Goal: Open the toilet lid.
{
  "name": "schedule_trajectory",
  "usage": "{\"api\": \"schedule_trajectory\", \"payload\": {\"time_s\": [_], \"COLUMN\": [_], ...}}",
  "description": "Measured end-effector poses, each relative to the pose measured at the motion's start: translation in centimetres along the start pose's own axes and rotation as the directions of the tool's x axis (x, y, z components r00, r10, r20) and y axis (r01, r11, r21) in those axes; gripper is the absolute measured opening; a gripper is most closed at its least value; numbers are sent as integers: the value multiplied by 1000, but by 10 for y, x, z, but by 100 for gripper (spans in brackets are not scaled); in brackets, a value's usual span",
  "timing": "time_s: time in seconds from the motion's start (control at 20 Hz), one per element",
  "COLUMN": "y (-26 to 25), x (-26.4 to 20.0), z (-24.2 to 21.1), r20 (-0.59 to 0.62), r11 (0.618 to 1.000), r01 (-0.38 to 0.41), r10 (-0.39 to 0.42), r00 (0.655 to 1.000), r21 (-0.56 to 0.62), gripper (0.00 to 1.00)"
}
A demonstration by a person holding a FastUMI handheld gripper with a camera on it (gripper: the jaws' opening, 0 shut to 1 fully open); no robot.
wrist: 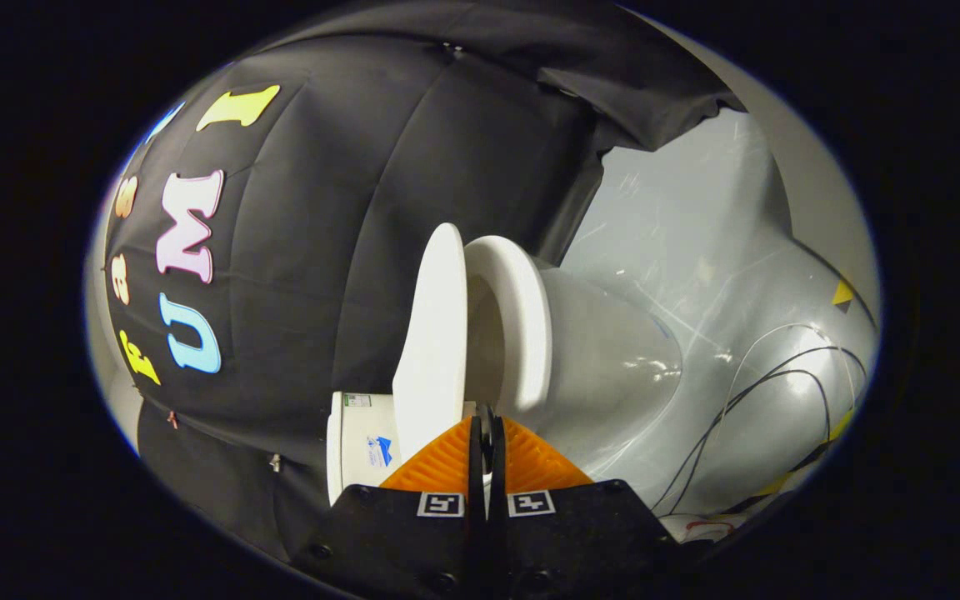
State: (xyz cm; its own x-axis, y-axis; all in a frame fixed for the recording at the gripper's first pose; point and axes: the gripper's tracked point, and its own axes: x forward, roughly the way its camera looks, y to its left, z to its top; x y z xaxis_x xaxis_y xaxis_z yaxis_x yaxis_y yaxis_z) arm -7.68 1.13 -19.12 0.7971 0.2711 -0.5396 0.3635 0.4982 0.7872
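Observation:
The view is rolled sideways. A white toilet stands ahead, its bowl [605, 358] on a shiny grey floor. The white lid [434, 333] is parted from the seat ring [522, 317] by a wedge-shaped gap, wider at the far end. My gripper [486, 421] is shut, its fingers pressed together with nothing seen between them. Their tips sit at the near end of that gap, the lid just to one side and the seat to the other. The lid's near edge is hidden behind one finger. The white tank [359, 450] lies beside the lid, close to the fingers.
The black cloth wall [322, 250] hangs behind the tank and lid. Thin black and white cables [780, 383] run over the grey floor [697, 233] beyond the bowl. Small yellow tape marks [842, 293] dot the floor.

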Motion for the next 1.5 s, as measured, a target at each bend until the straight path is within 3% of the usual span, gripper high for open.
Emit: {"api": "schedule_trajectory", "payload": {"time_s": [0.2,0.7,1.05,1.25,1.5], "y": [45,165,218,250,288], "x": [-21,-53,-62,-66,-70], "z": [0,-23,-45,-60,-88], "r20": [37,115,221,253,286], "r11": [991,950,870,832,752], "r01": [47,92,228,279,314], "r10": [-43,-60,-142,-173,-174], "r00": [998,992,965,952,942], "r21": [-126,-298,-437,-480,-579], "gripper": [5,5,5,5,5]}}
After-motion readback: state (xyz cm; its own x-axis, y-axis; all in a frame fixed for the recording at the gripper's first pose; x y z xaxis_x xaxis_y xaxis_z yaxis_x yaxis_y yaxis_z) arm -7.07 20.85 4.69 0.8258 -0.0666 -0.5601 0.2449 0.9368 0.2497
